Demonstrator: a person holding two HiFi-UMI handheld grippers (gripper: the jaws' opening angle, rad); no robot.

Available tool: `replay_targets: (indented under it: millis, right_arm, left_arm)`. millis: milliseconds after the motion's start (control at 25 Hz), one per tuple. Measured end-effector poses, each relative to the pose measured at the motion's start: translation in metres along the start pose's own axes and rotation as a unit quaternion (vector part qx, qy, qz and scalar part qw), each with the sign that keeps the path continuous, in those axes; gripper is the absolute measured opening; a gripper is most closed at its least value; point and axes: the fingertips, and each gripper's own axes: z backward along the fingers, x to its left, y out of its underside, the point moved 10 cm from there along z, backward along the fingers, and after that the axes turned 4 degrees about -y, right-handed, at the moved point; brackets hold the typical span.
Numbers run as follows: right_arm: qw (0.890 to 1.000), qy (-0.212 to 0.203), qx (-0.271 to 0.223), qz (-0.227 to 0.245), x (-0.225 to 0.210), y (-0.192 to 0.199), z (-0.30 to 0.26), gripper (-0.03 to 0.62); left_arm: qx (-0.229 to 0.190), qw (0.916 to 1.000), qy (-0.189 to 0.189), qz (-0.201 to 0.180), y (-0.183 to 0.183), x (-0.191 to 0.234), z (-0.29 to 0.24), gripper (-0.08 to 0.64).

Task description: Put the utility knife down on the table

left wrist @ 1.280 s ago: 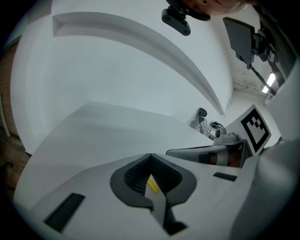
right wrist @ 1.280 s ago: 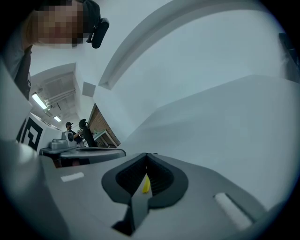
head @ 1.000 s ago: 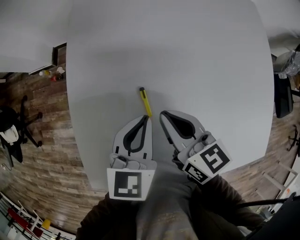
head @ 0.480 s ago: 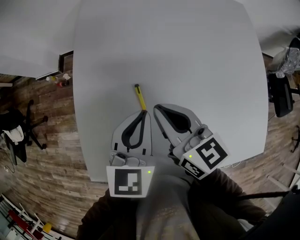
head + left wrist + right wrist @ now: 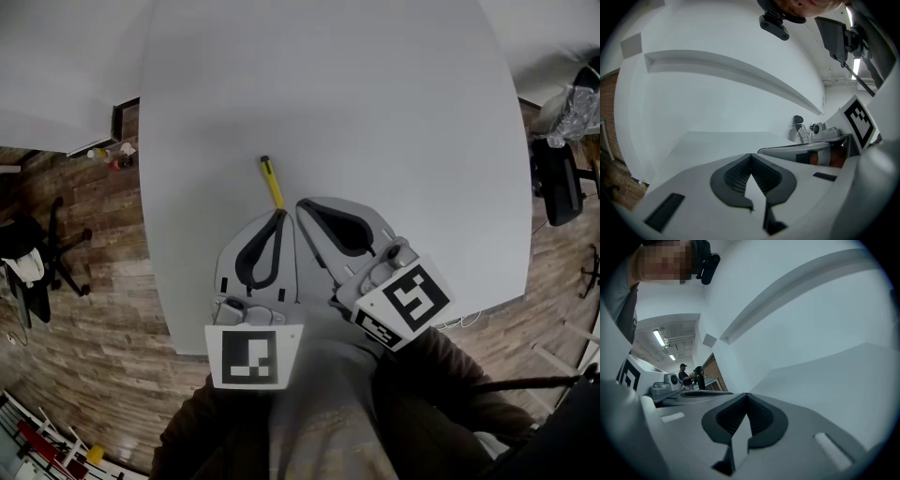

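Utility knife (image 5: pixel 271 182), yellow with a dark far end, lies flat on the white tabletop (image 5: pixel 394 112), not far from the near edge. It points away from the person and leans a little to the left. Its near end is right at the tip of the left gripper (image 5: pixel 279 213). I cannot tell if the two touch.

In the left gripper view, the left gripper (image 5: pixel 750 155) has its jaws pressed together at the tip, and nothing shows between them. The right gripper (image 5: pixel 302 202) is just beside the left one, with the two tips near each other. In the right gripper view, the right gripper (image 5: pixel 746 394) has its jaws closed at the tip too, and it holds nothing. Both grippers are low over the tabletop.

Wooden floor (image 5: pixel 84 281) shows on the left, with a black chair (image 5: pixel 37 246) standing on it.
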Motion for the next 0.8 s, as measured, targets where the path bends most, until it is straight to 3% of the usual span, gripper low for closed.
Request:
replay_targets:
  millis: [800]
  right_arm:
    - [1.0,0.003,-0.003,-0.001,-0.0068,-0.0018,0.0008,0.002]
  left_arm:
    - [0.015,0.9999,0.005,-0.002,0.0018,-0.0016,-0.0038,0.002]
